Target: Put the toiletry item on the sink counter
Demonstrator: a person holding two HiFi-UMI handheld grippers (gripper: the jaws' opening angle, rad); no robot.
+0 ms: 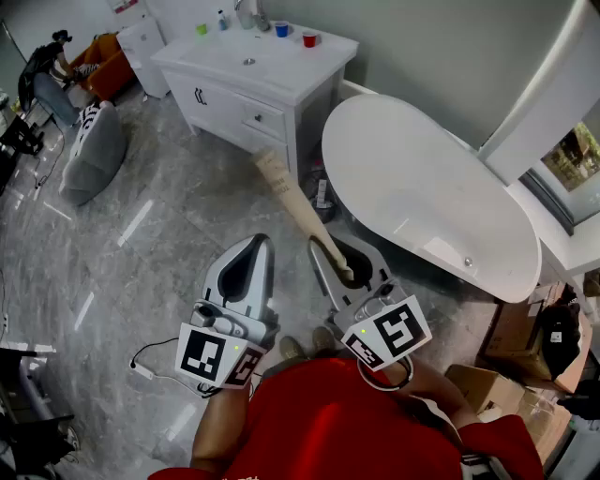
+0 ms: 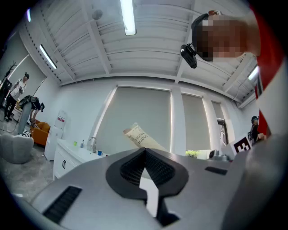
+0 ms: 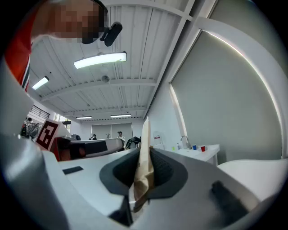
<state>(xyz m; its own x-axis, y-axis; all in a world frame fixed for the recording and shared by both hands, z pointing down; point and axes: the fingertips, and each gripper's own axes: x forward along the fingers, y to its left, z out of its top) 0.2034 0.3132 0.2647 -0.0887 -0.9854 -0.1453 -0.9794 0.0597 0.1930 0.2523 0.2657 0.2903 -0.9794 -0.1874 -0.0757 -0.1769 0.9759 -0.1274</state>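
Biggest thing here is the white bathtub on the right, with the white sink counter just past its far end. Off to the left on the grey floor there's a grey seat, maybe a beanbag, hard to say from this angle.

Both grippers are held low in front of the person, well short of the counter. The right gripper is clamped on the bottom end of a long tan toothbrush packet, so the packet sticks up and out toward the counter, in the air and not touching it. The left gripper has its jaws pressed together with nothing in them.

On the counter there's a faucet, plus a red cup, a blue cup and a green cup.
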